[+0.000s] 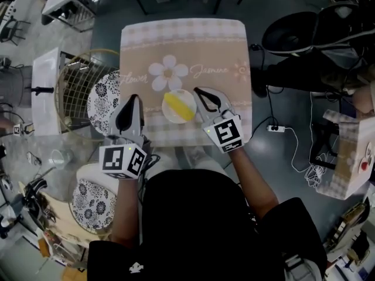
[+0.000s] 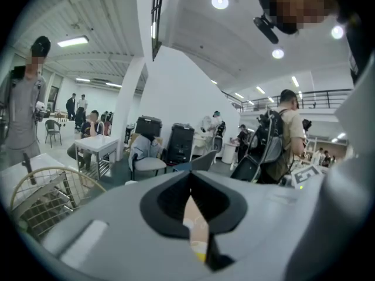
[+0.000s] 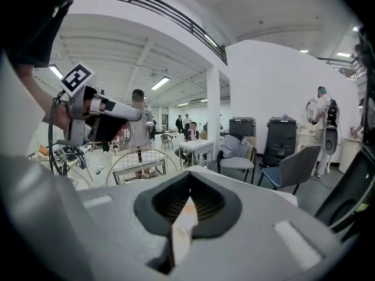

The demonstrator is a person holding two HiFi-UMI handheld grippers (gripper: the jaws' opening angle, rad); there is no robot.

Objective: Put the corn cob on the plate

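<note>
Corn cob is on the plate: a short, bright yellow piece lying slantwise across a small white dish. The dish sits near the front edge of the table, on a beige checked cloth printed with a white flower.

The left gripper is just to one side of the plate and the right gripper just to the other, both clear of the cob. Only the head view shows cob and plate whole, plus the wire basket and a patterned plate off the table's left side.

The gripper views look out level over the room instead, at chairs, white tables and people standing about. The left gripper view shows its tongs pinched together with nothing in them, and a sliver of yellow low in the slot. In the right gripper view the tongs are also closed tight and empty, with the other gripper's marker cube at upper left.
</note>
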